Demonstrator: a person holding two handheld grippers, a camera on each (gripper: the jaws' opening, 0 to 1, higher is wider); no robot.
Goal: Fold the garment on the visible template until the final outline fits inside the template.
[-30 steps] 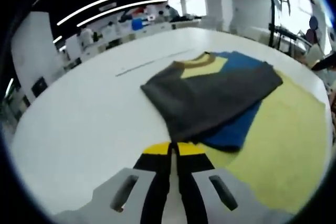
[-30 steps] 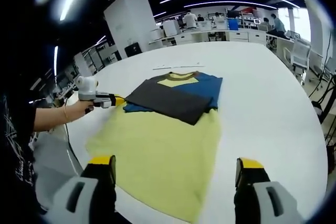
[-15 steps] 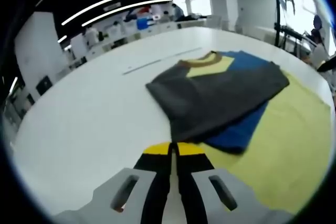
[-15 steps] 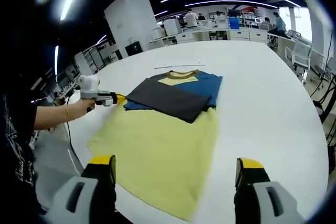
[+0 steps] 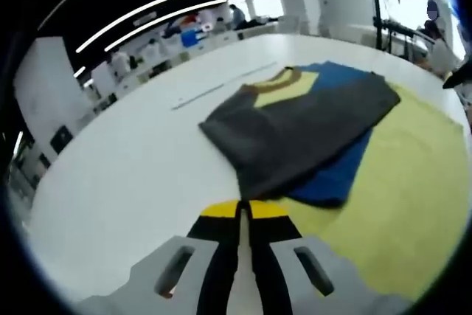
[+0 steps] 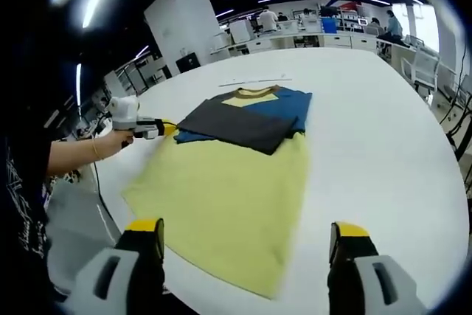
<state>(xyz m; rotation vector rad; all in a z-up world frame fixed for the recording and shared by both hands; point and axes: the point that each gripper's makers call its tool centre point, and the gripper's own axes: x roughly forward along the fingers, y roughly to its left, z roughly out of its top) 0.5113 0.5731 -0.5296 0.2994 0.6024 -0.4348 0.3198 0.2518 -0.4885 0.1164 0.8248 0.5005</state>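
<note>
Garment (image 6: 243, 119) lies partly folded ahead; my left tongs (image 5: 240, 215), pressed together, sit nearest its sleeve edge, right tongs (image 6: 247, 245) spread.

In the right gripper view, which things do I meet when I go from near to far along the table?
right gripper → yellow lower part of the garment → dark grey folded panel → blue part → yellow collar area → bare white table

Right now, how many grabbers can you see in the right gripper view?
2. The right gripper rises open from the bottom. The left gripper, held in a hand, sits shut beside the shirt.
</note>
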